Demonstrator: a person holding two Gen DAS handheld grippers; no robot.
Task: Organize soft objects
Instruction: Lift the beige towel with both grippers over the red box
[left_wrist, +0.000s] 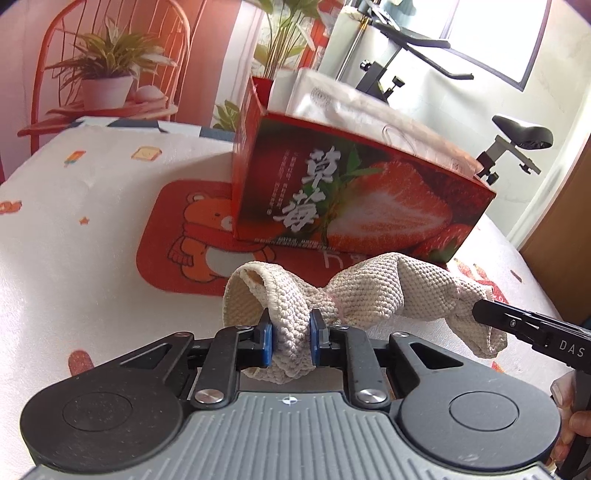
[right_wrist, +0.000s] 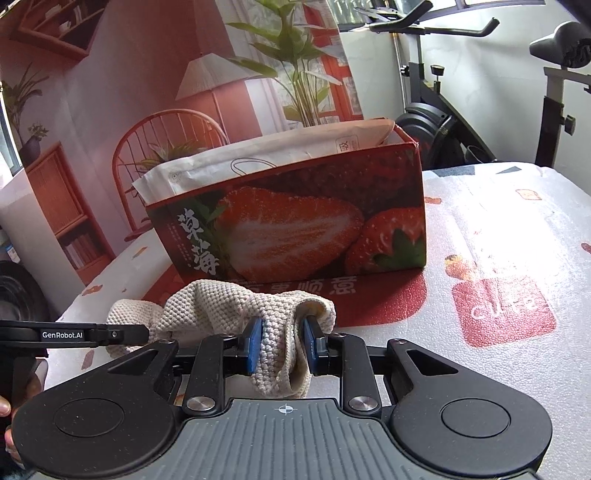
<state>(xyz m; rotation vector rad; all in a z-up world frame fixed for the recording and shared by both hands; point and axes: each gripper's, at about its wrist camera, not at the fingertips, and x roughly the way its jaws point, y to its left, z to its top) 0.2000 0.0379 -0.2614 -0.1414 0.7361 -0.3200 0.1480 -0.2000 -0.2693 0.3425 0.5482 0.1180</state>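
I am holding the cream knit cloth (left_wrist: 369, 291) stretched crosswise between both tools, left gripper (left_wrist: 290, 334) and right gripper (right_wrist: 282, 345) each pinching one end, just in front of the strawberry box (left_wrist: 354, 192) lying straight ahead.

A cream knitted cloth (left_wrist: 369, 291), a red strawberry-printed box (left_wrist: 354, 199), and a white cartoon-patterned table cover (right_wrist: 517, 221).

The left gripper (left_wrist: 290, 334) and right gripper (right_wrist: 282, 345) are matte black, with blue finger pads (left_wrist: 266, 341), silver screws and a ribbed grey base behind.
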